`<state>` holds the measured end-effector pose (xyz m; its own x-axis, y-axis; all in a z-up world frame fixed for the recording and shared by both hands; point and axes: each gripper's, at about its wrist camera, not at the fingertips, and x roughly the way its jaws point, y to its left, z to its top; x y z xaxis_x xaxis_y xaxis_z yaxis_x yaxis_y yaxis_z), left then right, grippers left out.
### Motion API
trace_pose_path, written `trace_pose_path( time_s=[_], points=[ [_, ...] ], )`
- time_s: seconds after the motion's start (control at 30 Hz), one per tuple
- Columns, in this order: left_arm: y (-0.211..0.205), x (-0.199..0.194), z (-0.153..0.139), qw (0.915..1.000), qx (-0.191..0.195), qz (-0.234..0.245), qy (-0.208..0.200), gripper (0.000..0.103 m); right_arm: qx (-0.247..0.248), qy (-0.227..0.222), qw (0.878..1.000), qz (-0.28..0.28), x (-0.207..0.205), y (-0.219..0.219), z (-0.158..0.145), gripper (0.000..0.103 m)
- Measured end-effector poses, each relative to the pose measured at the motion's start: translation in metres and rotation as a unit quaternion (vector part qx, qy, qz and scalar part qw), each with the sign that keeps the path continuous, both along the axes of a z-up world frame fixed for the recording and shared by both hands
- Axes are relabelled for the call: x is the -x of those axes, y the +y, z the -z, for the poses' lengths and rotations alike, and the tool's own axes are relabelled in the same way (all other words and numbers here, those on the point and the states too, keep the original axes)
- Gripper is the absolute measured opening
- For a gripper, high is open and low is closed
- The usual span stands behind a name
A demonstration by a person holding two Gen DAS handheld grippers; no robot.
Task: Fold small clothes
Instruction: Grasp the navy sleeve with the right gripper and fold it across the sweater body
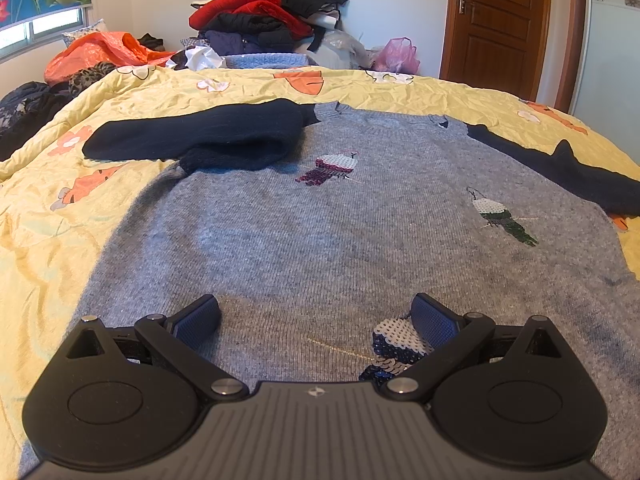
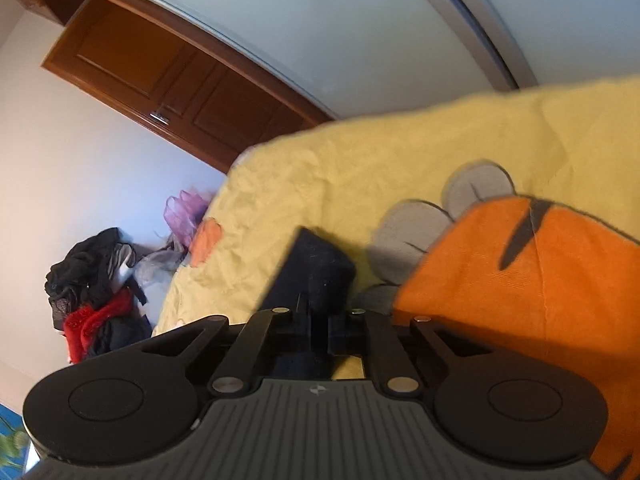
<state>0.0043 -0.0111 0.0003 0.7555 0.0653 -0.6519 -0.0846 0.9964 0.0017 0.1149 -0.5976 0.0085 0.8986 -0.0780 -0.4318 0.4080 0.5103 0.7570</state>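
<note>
Sweater (image 1: 320, 232) grey knit, sequin birds | left tongs (image 1: 316, 320) spread wide | right tongs (image 2: 318, 320) clamp navy sleeve (image 2: 316, 268)

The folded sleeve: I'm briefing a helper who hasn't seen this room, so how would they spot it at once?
Start at the yellow quilt covering the bed, then find the grey sweater spread flat on it. The folded sleeve is the navy one at the sweater's upper left, doubled back across the shoulder. The other sleeve also is navy, but it stretches straight out to the right.
</note>
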Motion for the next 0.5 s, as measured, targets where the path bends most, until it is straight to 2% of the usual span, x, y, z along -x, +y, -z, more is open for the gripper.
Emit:
trace_pose_path(
  time_s=[0.07,0.13,0.23,0.3,0.37,0.43,0.5],
  points=[
    [-0.001,-0.001,0.0,1.0,0.001,0.001,0.0,0.103,0.022,-0.036,0.998,-0.037,-0.004,0.035,-0.023,0.012],
    [-0.001,-0.002,0.0,1.0,0.003,0.001,-0.001,0.103,0.055,-0.062,0.992,-0.098,-0.009,0.086,-0.043,0.012],
    [-0.001,-0.003,0.0,1.0,0.005,0.002,-0.001,0.103,0.072,-0.08,0.971,-0.216,-0.024,0.176,-0.053,0.012],
    [-0.001,-0.003,0.0,1.0,0.005,0.002,-0.001,0.103,0.061,-0.071,0.951,-0.293,-0.039,0.234,-0.042,0.012],
    [-0.001,-0.003,0.0,1.0,0.005,0.002,-0.001,0.103,0.07,-0.041,0.937,-0.339,-0.051,0.286,-0.023,0.012],
    [0.0,-0.002,0.0,1.0,0.005,0.002,-0.001,0.103,0.09,-0.01,0.928,-0.362,-0.06,0.324,-0.002,0.012],
    [0.0,-0.002,0.0,1.0,0.005,0.002,-0.001,0.103,0.129,0.014,0.925,-0.357,-0.062,0.345,0.011,0.013]
  ],
)
